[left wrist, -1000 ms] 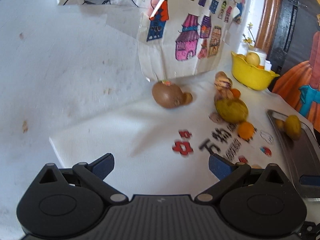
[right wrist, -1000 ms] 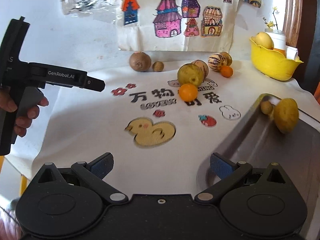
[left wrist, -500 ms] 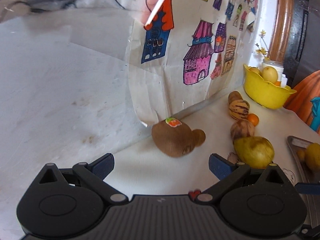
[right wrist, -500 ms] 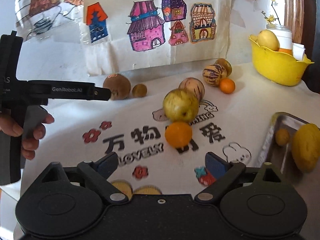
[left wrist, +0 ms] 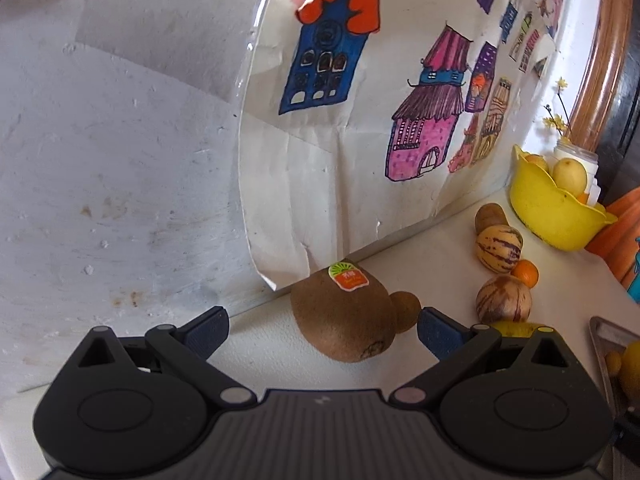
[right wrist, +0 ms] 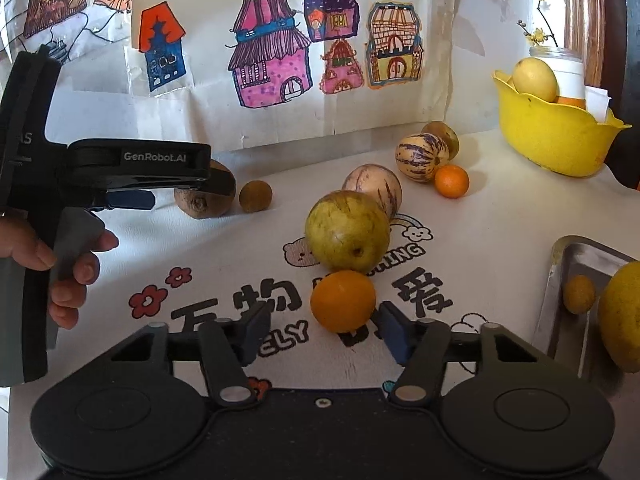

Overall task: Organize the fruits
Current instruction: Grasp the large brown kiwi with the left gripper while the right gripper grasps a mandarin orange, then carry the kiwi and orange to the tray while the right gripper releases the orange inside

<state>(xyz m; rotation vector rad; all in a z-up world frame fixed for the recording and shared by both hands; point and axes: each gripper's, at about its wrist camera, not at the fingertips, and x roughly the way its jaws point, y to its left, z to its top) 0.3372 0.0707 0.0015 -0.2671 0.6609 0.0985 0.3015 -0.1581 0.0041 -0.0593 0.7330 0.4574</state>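
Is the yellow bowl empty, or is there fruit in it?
Not empty. The yellow bowl holds a pale yellow fruit poking above its rim, with something orange behind it.

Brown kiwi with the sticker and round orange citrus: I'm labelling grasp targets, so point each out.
Brown kiwi with the sticker [left wrist: 344,320], left wrist view, middle of its fuzzy skin.
Round orange citrus [right wrist: 343,301], right wrist view, centre of its peel.
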